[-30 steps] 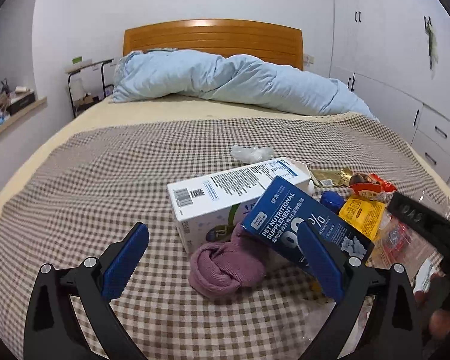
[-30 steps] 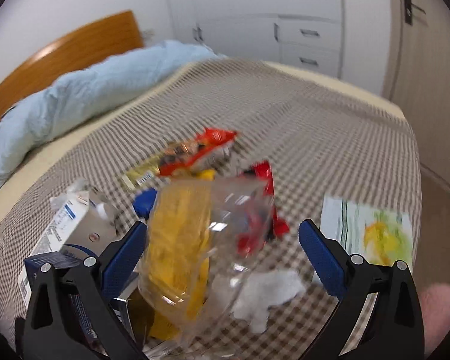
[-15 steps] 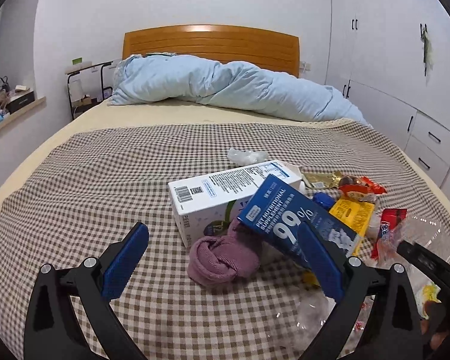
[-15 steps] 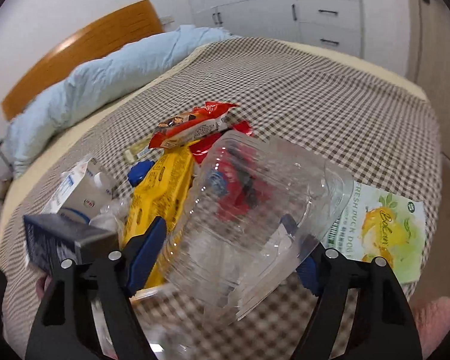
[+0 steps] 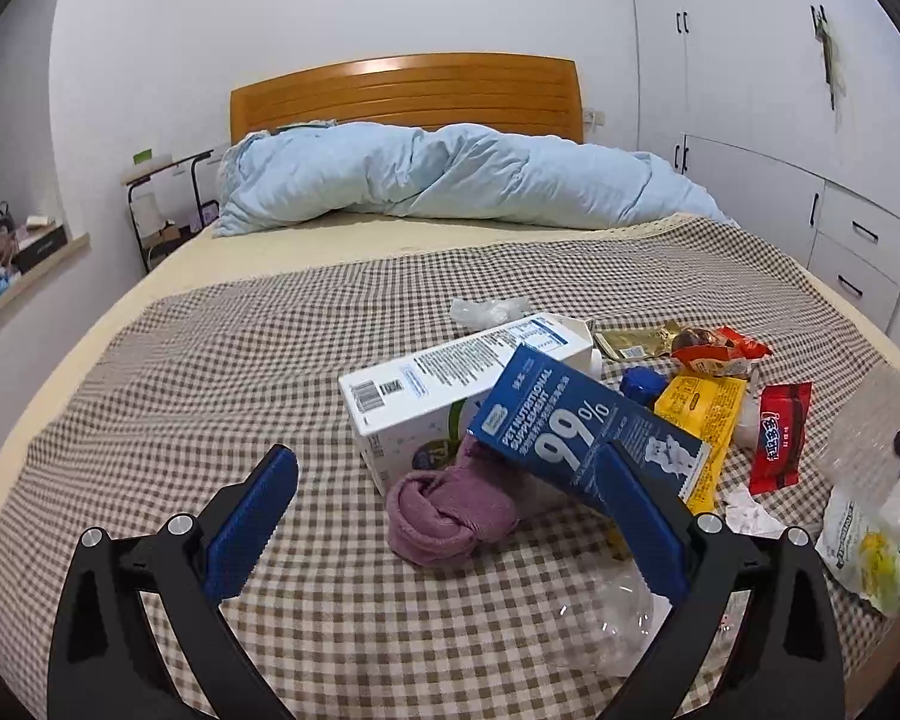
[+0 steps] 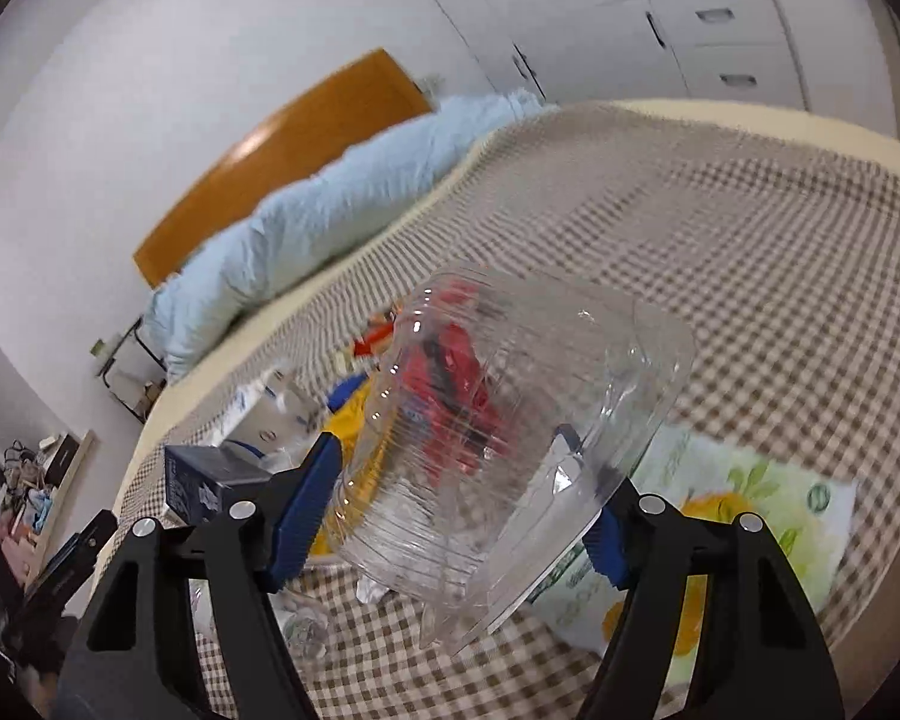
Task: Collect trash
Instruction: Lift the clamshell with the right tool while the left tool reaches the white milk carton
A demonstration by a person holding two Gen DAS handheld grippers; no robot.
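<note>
clear plastic container (image 6: 510, 450) is now clamped between the blue pads of the right gripper (image 6: 456, 504); its jaws have just been closing, and the pads are seen pressed on the container's two sides. a second ago the jaws stood wide with the container loose between them on the checked bedspread (image 6: 780, 252); now it is carried clear of the cloth, tilted, its open rim up and to the right of the pads. first piece of trash is judged secured.

left gripper (image 5: 444, 528) is held open with nothing between its pads, and little has altered in its view. ahead of it, just beyond the fingertips, a purple sock (image 5: 450, 510) lies against a white carton (image 5: 450, 384); a blue box (image 5: 582, 432) leans across both, close to the right pad. further right of the pads a yellow packet (image 5: 699, 414) and a red wrapper (image 5: 780, 432) lie untouched. a printed sheet (image 6: 750, 516) is seen beyond the right gripper's right pad.

most of the litter is judged still uncollected. no bin or bag is visible in either view, so the drop point cannot be told.
</note>
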